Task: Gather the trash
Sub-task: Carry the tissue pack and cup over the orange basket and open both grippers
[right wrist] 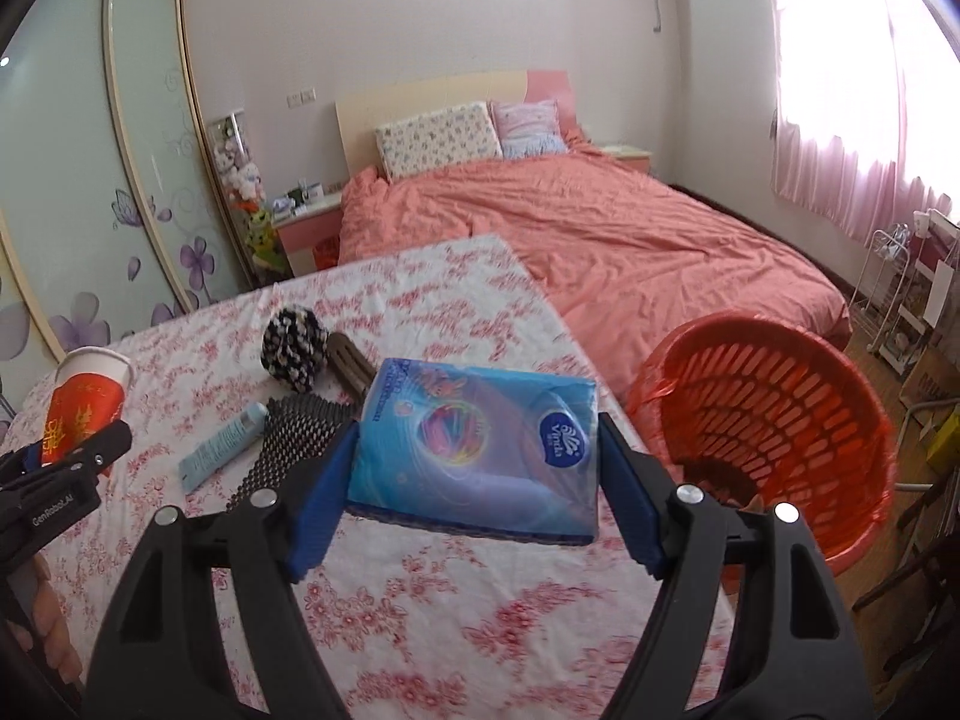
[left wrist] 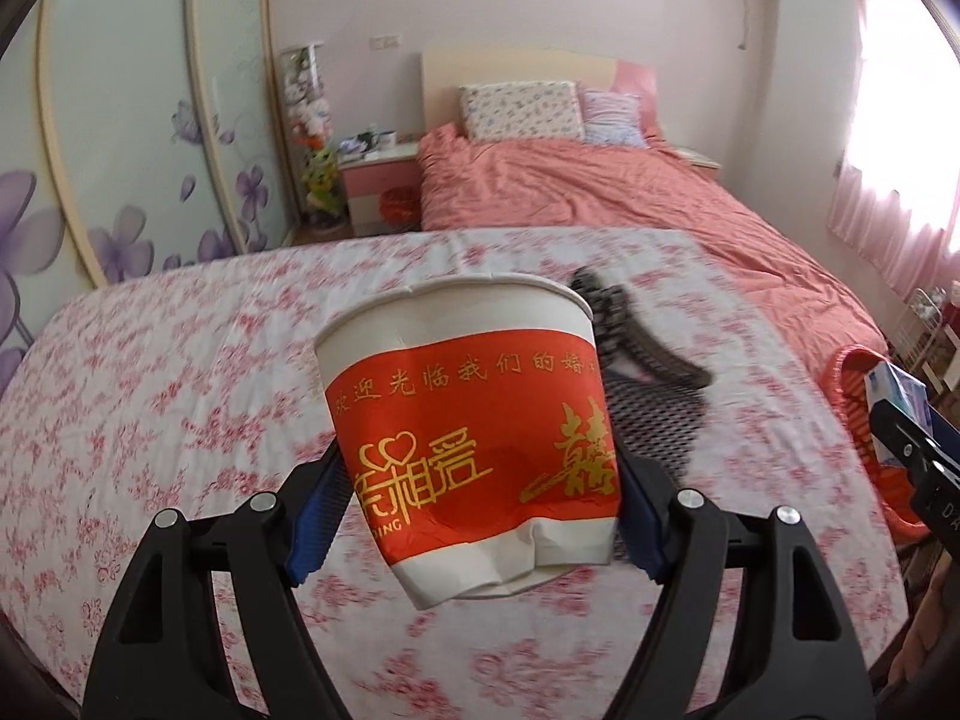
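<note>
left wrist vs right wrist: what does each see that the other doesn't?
Left wrist only: the crumpled base and full gold print of the paper cup, clamped in the left gripper.
Right wrist only: the light-blue tube lying on the floral tablecloth, the inside of the red basket, and the right gripper clamped on the blue tissue pack.
Both: cup, tissue pack, basket, black mesh item, knitted black-and-white item, pink bed.
</note>
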Tool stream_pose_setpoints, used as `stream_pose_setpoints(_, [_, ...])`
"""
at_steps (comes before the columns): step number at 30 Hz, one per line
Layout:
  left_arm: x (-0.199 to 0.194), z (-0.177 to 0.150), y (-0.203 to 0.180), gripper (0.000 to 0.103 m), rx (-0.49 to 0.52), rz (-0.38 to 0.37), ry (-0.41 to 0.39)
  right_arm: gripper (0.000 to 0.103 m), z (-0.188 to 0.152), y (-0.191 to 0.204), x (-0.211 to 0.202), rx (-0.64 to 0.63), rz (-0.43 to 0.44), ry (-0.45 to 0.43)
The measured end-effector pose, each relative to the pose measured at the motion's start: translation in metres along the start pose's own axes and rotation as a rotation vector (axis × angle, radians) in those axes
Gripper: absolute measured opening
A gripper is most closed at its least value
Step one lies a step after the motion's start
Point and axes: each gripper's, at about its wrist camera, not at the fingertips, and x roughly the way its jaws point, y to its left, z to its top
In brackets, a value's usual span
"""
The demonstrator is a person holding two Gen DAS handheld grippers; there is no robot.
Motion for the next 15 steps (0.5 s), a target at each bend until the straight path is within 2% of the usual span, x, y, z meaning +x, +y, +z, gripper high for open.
stream_pose_setpoints(9, [-0.020, 0.008, -0.057, 0.076, 0.078, -0.084, -0.042, 0.074, 0.007, -0.043, -0.033, 0.044, -0.048, -0.068])
stream_pose_setpoints(15, [-0.024, 0.012, -0.101, 0.076, 0.122, -0.173, -0.048, 0.074, 0.008, -0.080, -0.046, 0.088, -0.088, -0.095])
